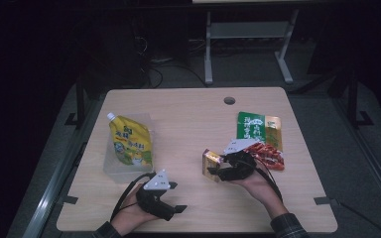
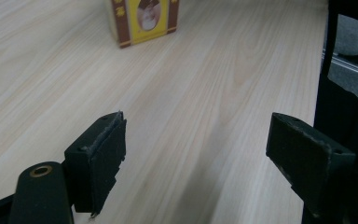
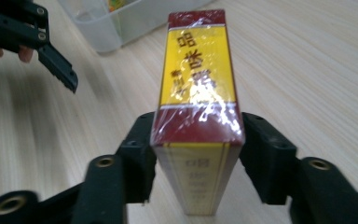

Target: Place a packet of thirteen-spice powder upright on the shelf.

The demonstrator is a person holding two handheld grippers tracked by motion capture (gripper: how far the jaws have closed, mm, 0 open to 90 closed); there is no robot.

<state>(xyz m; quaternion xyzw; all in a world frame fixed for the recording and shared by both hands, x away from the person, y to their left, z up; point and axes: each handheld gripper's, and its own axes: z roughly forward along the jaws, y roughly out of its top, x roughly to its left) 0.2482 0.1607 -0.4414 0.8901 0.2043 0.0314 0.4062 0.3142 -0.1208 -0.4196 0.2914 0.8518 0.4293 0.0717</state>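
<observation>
One red-and-yellow shrink-wrapped box (image 3: 196, 116) clamped in right tongs (image 3: 197, 154), near table (image 1: 188, 124) centre, placement pending; left tongs (image 2: 214, 154) wide, empty.

On the wooden table (image 1: 188, 119): one yellow spouted drink pouch (image 1: 129, 140), lying in one clear plastic tray (image 1: 110, 168); one red-and-yellow box (image 1: 211, 165) wrapped in film; one green snack packet (image 1: 255, 126); and one red snack packet (image 1: 269, 155). Two handheld grippers are present, the left gripper (image 1: 175, 197) and the right gripper (image 1: 217, 165).
</observation>
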